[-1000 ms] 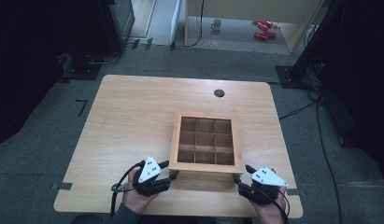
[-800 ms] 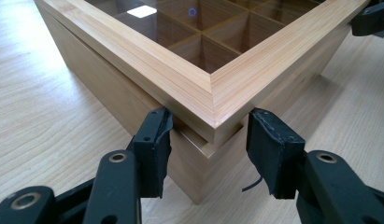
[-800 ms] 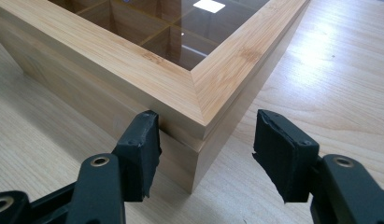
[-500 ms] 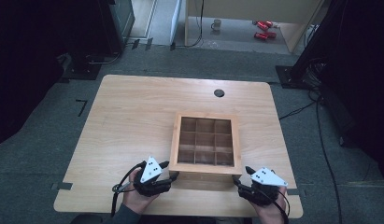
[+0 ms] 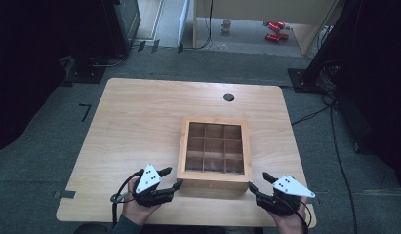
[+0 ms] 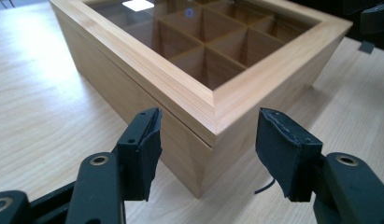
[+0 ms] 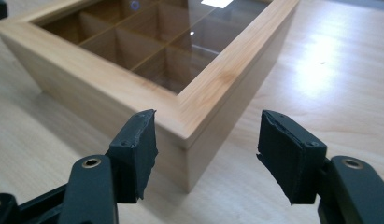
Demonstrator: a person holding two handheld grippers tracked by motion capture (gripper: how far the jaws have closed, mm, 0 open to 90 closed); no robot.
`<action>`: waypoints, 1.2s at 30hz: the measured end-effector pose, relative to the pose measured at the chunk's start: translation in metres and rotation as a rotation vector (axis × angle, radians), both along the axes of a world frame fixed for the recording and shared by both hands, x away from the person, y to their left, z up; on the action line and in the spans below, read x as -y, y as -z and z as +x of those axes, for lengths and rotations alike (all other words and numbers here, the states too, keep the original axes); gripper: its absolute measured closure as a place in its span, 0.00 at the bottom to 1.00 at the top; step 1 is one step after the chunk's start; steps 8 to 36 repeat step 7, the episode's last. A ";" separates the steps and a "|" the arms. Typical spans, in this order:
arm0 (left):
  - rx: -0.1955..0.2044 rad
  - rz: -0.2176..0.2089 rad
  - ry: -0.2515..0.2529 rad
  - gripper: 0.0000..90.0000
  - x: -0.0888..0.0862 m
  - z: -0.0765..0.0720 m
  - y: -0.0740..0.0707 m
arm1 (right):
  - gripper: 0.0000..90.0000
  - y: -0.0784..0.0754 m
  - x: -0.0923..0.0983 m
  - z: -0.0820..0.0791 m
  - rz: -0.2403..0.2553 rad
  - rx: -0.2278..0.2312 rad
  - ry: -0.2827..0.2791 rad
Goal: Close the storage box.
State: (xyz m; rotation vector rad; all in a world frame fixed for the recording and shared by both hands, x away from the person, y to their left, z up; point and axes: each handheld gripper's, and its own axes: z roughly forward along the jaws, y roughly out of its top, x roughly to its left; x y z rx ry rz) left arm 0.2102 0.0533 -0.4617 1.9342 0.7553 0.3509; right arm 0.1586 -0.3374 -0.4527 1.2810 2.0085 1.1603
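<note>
A square wooden box (image 5: pixel 213 177) with a glass lid over several compartments stands right of the table's middle, lid down. My left gripper (image 5: pixel 170 178) is open at the box's near left corner (image 6: pixel 213 100), and its pads (image 6: pixel 145 147) stand either side of that corner without touching it. My right gripper (image 5: pixel 259 182) is open at the box's near right corner (image 7: pixel 182 114), which sits between its two pads (image 7: pixel 288 149), also apart. Both grippers rest low near the table's front edge, each held in a hand.
The light wooden table (image 5: pixel 139 117) has a round black cable hole (image 5: pixel 229 97) at the back. Its left half is bare wood. Dark floor, cables and stands surround the table, with a mug (image 5: pixel 226 25) and red objects (image 5: pixel 275 30) on the floor far behind.
My left gripper has edged slightly towards the box's near left corner. The right gripper and the box have stayed in place.
</note>
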 end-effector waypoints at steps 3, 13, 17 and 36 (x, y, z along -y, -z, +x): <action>0.009 -0.011 -0.015 0.45 -0.006 0.003 -0.005 | 0.42 -0.010 0.008 0.002 0.000 0.020 0.026; 0.017 -0.021 -0.026 0.45 -0.011 0.005 -0.008 | 0.42 -0.020 0.021 0.015 -0.008 0.036 0.089; 0.017 -0.021 -0.026 0.45 -0.011 0.005 -0.008 | 0.42 -0.020 0.021 0.015 -0.008 0.036 0.089; 0.017 -0.021 -0.026 0.45 -0.011 0.005 -0.008 | 0.42 -0.020 0.021 0.015 -0.008 0.036 0.089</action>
